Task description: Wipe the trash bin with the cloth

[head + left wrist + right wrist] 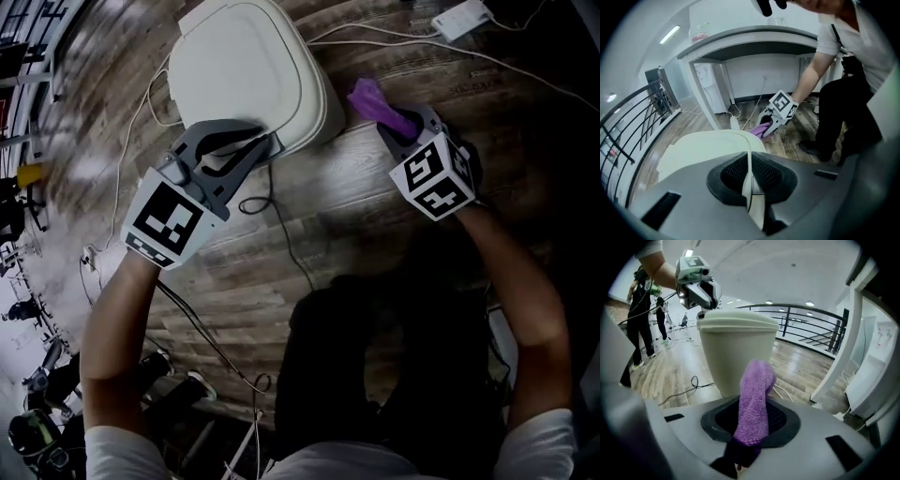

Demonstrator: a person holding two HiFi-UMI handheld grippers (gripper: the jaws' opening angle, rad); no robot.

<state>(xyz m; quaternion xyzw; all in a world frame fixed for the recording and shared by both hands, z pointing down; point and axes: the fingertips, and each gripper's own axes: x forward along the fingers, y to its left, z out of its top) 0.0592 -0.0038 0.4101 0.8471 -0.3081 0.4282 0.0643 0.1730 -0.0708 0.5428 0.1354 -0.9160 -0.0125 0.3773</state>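
The white trash bin (248, 70) (736, 352) stands on the wood floor with its lid down. My left gripper (262, 145) (752, 187) sits at the lid's near edge, shut, with a thin white strip of the lid's rim (751, 180) pinched between its pads. From the right gripper view, the left gripper (701, 296) shows at the lid's top left. My right gripper (398, 122) (750, 427) is shut on a purple cloth (370, 98) (754, 399) (759, 129), held low beside the bin's right wall. The cloth's free end points at the wall, and contact is unclear.
Black and white cables (281, 234) run across the floor near the bin. A white power strip (461, 17) lies at the back right. A white desk leg (705, 98) and a dark railing (628, 126) (806, 324) stand beyond. People (640, 310) stand far off.
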